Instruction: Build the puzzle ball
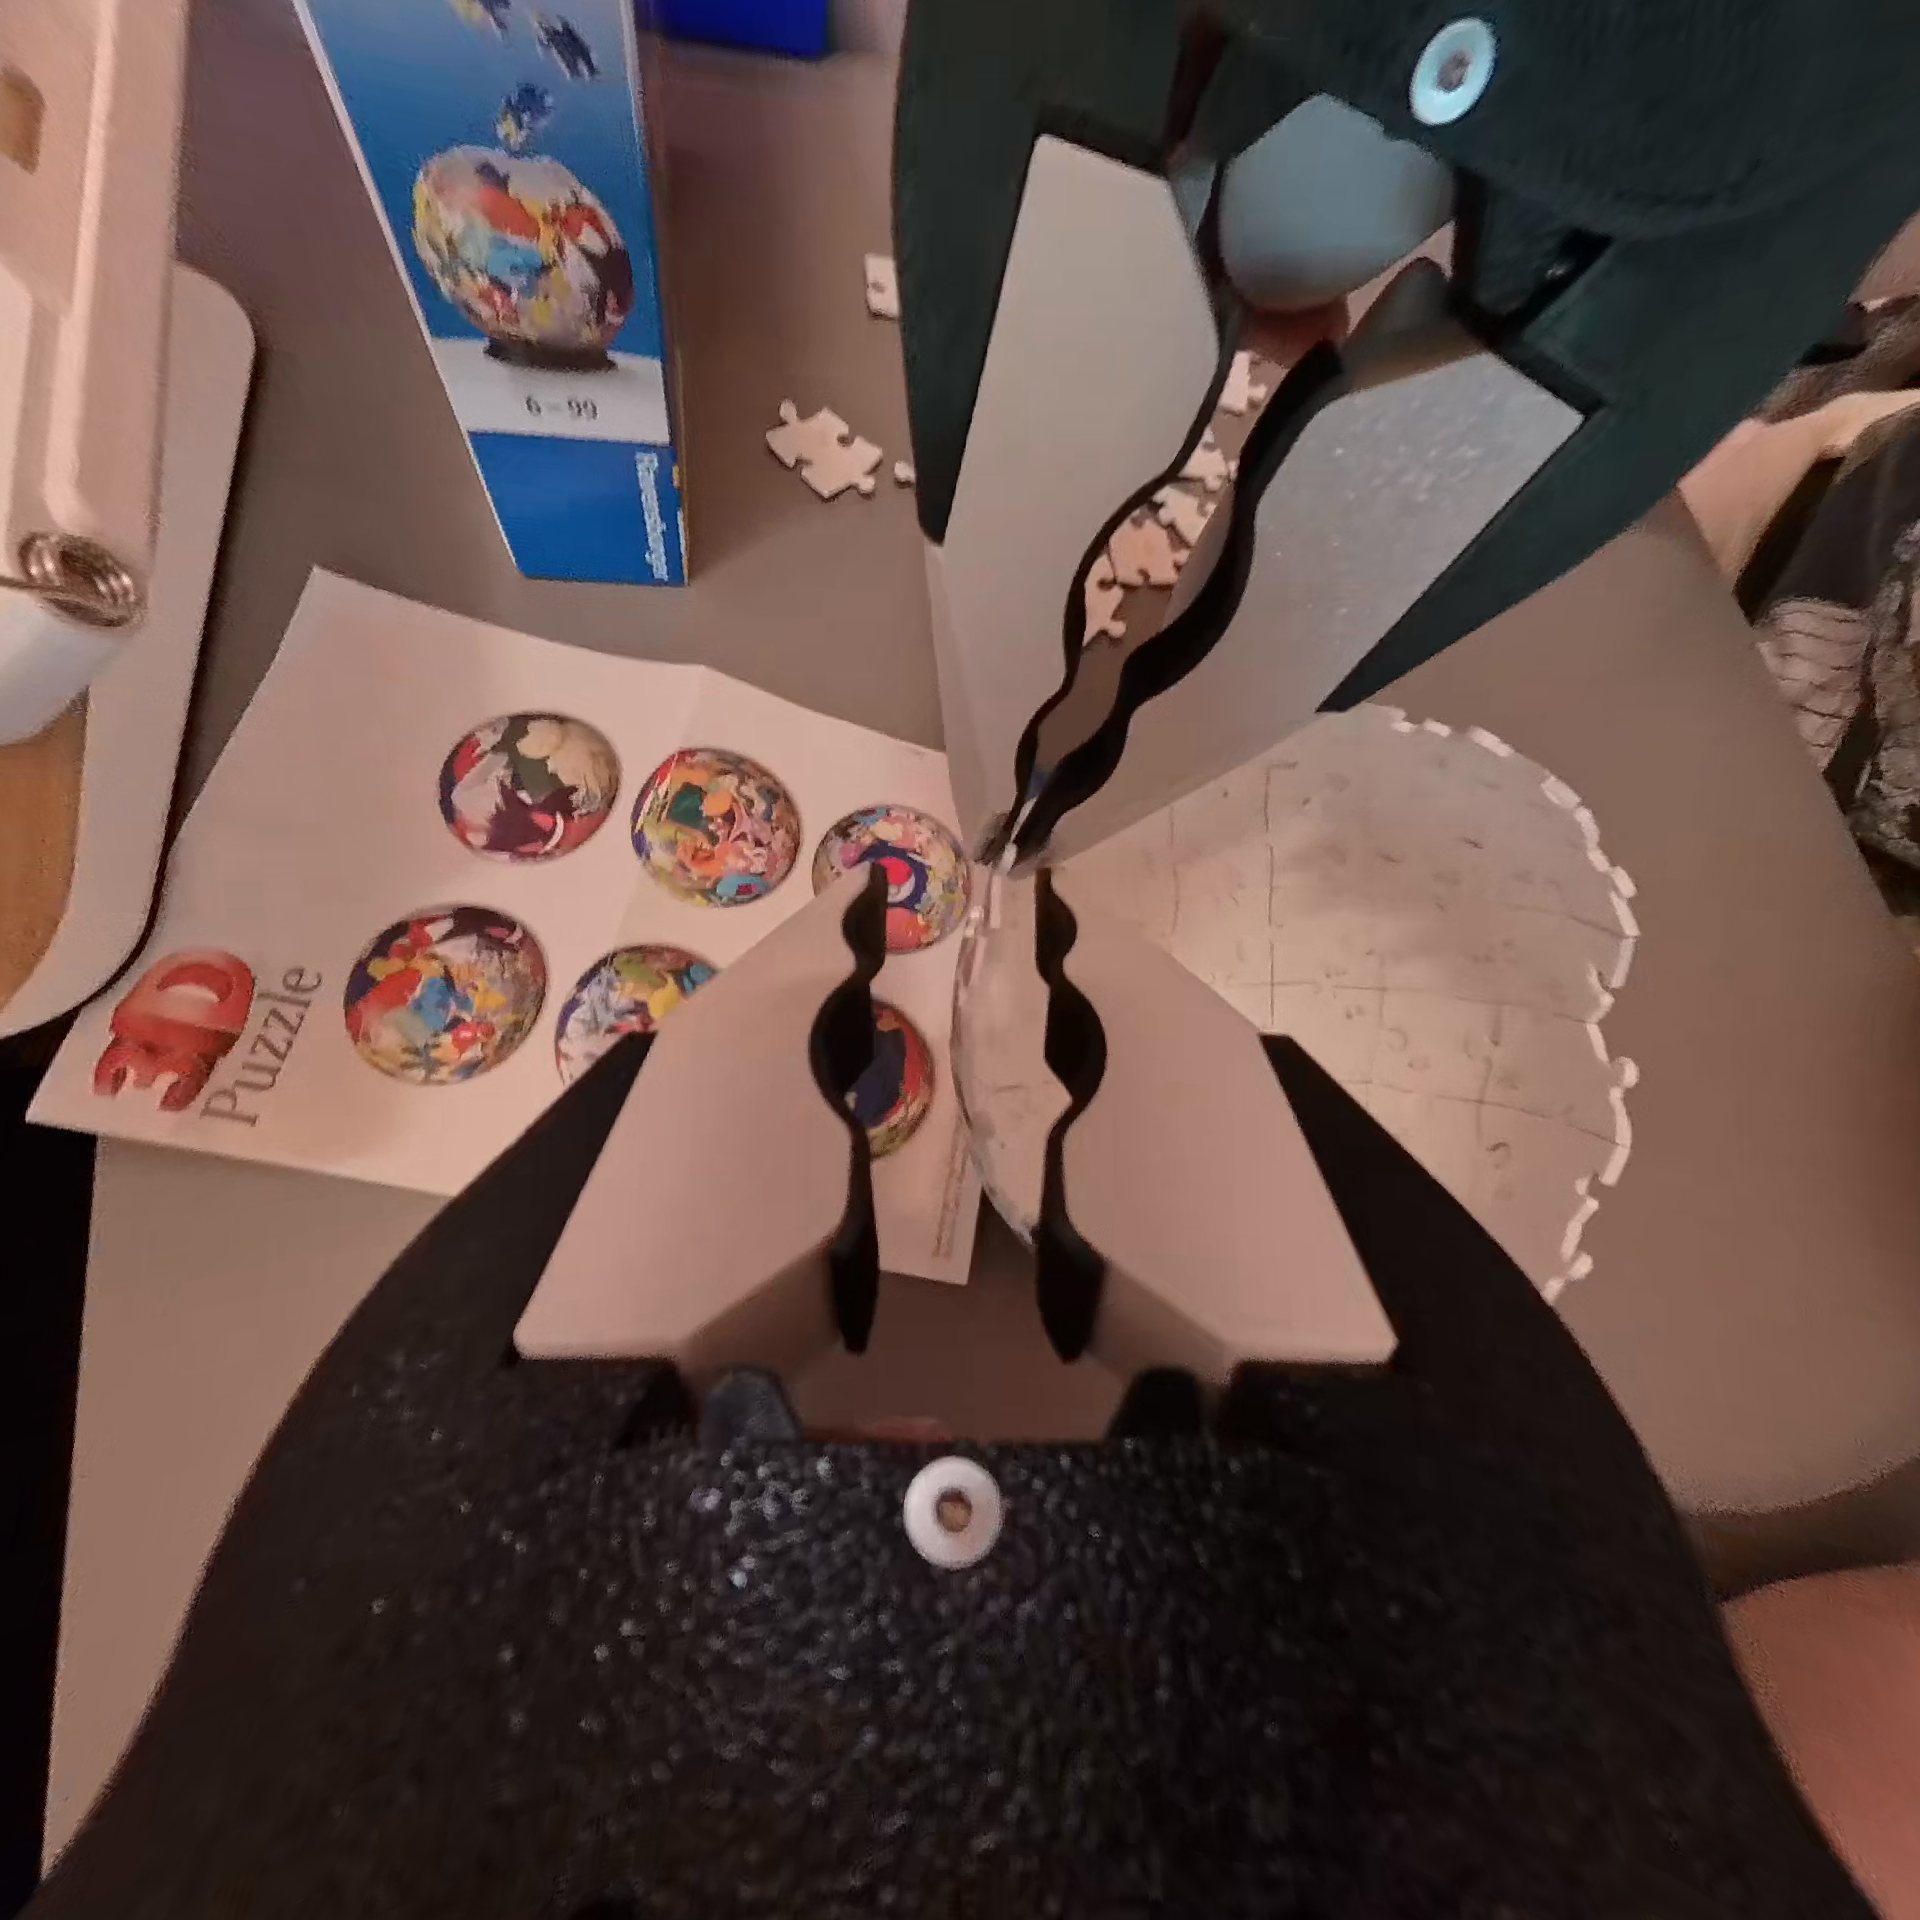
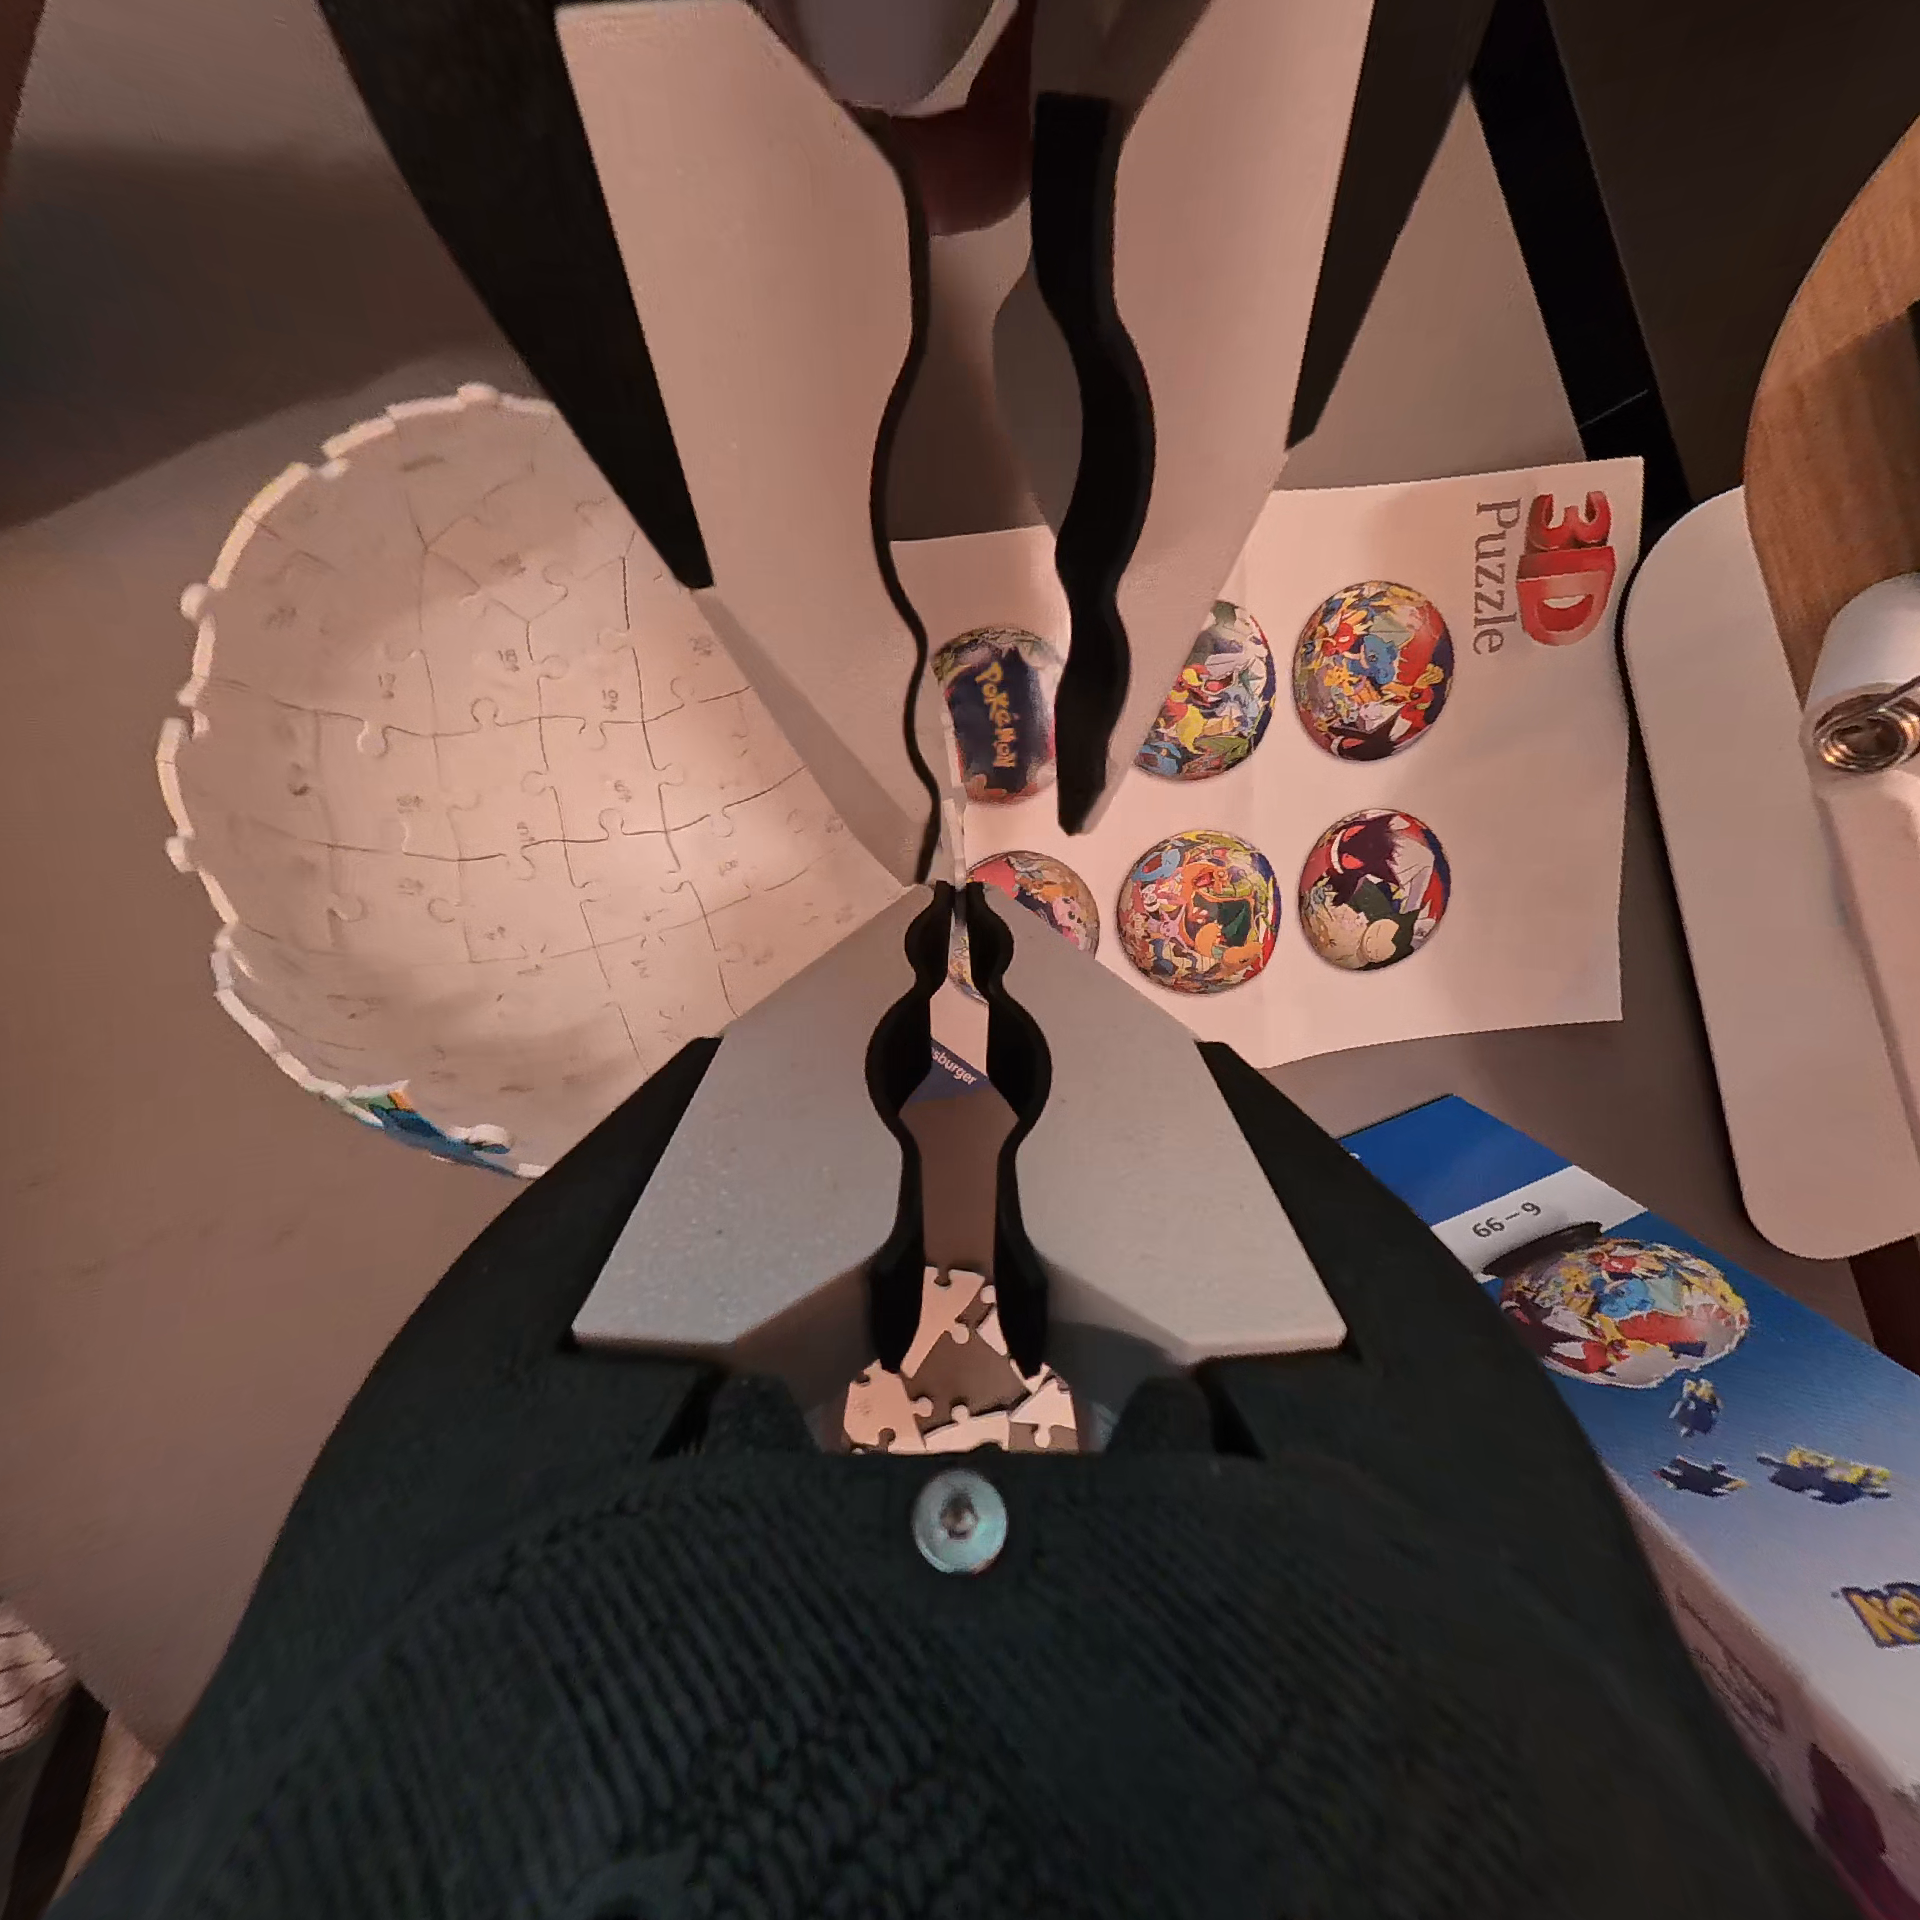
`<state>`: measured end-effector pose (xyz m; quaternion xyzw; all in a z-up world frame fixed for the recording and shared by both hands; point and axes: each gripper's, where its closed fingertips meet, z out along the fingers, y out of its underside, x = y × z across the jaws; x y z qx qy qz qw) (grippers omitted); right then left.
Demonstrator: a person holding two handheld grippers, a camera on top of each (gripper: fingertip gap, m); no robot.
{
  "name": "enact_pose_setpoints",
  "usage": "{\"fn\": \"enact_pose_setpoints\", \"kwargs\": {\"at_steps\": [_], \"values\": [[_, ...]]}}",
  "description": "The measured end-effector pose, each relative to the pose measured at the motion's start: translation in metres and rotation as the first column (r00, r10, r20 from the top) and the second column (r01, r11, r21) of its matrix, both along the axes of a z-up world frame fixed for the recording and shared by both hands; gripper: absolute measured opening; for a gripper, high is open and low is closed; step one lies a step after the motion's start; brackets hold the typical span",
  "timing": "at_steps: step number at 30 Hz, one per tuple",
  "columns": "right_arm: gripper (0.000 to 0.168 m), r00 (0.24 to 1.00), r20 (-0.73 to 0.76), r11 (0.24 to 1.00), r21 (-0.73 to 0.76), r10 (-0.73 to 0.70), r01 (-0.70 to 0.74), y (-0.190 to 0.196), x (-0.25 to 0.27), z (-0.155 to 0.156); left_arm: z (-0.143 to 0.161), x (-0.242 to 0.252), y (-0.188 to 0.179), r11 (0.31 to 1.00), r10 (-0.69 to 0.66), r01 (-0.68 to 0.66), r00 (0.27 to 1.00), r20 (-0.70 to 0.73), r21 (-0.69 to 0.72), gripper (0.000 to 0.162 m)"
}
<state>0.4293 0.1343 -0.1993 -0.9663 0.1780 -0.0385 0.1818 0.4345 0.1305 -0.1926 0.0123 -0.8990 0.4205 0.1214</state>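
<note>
The half-built puzzle ball [image 1: 1403,935] is a white bowl of joined pieces, open side towards me; it also shows in the right wrist view [image 2: 468,779]. My left gripper [image 1: 958,888] is open and straddles its rim, one finger inside the bowl and one outside. It enters the right wrist view [image 2: 1003,831] from the top. My right gripper [image 2: 954,896] is shut on the rim just beyond the left fingertips, and comes down from the top in the left wrist view [image 1: 1010,847]. I cannot tell whether it pinches a loose piece or the rim itself.
Loose white puzzle pieces [image 1: 826,452] lie on the grey table behind the ball, also under the right gripper [image 2: 935,1392]. The blue puzzle box [image 1: 520,260] [image 2: 1662,1351] and a picture leaflet [image 1: 364,831] [image 2: 1507,831] lie beside it. A white stand [image 1: 62,416] sits at the table's edge. Both grippers' tips are close together, under 4 cm apart.
</note>
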Motion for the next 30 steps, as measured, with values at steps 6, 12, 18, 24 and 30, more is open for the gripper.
{"fn": "enact_pose_setpoints", "kwargs": {"at_steps": [6, 12, 18, 24, 30], "values": [[0.0, 1.0, 0.013, 1.0, 0.012, -0.003, 0.003, 0.001, 0.002, 0.003, -0.006, -0.002, 0.001, 0.999, -0.047, 0.046, 0.999, -0.021, -0.017, 0.021], [0.0, 1.0, 0.013, 0.999, 0.032, -0.018, 0.017, 0.001, 0.004, 0.002, -0.005, 0.0, 0.002, 0.997, -0.052, 0.049, 0.997, -0.056, -0.059, 0.012], [0.0, 1.0, 0.009, 0.999, 0.041, -0.024, 0.024, -0.001, 0.004, 0.001, -0.005, -0.001, 0.001, 0.997, -0.056, 0.053, 0.997, -0.057, -0.048, 0.004], [0.007, 0.999, -0.022, 0.998, 0.055, -0.029, 0.031, -0.004, -0.002, -0.001, 0.005, 0.006, 0.012, 1.0, 0.005, -0.003, 0.997, 0.072, -0.024, 0.023], [0.031, 0.998, 0.003, 0.992, 0.107, -0.065, 0.065, -0.01, -0.003, 0.011, 0.036, 0.013, 0.027, 0.992, 0.123, -0.116, 0.978, 0.166, -0.051, 0.027]]}}
